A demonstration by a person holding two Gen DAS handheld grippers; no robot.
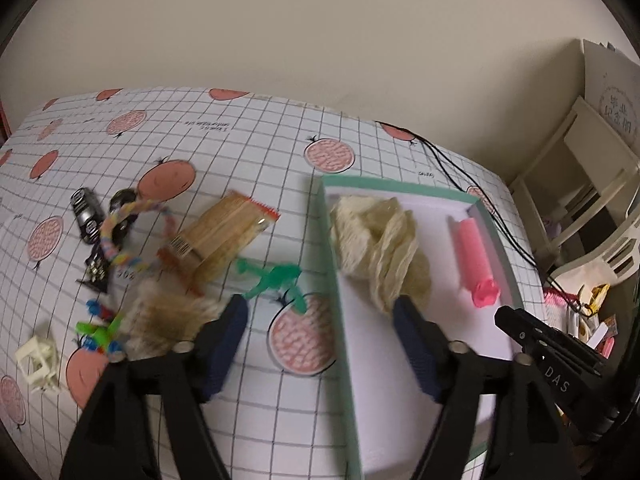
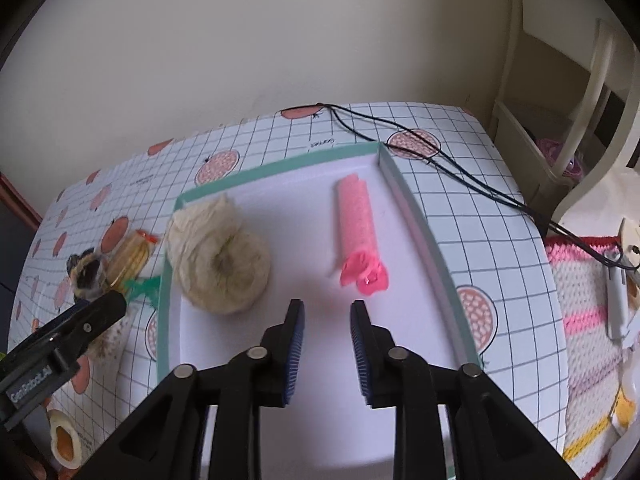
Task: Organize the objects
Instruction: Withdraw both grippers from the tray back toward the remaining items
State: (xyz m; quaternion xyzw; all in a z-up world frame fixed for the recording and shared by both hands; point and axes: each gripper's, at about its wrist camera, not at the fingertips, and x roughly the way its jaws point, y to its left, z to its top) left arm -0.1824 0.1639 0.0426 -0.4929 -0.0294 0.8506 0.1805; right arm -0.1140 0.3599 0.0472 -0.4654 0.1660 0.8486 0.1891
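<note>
Left wrist view: the tray (image 1: pixel 420 190) at right centre already holds a cream scrunchie (image 1: pixel 380 244) and pink roller (image 1: pixel 474 258). Clutter, including a toothpick packet (image 1: pixel 224 232), waits left on the surface (image 1: pixel 256 132). Both left gripper (image 1: pixel 320 312) and right gripper (image 2: pixel 327 312) show jaws apart, empty.

Behind my table, covered in a white grid-lined cloth printed with pink fruit (image 1: pixel 256 128), I see a plain cream wall (image 1: pixel 320 32) and, to my right, a cream-painted wooden shelf unit (image 2: pixel 560 92).
</note>
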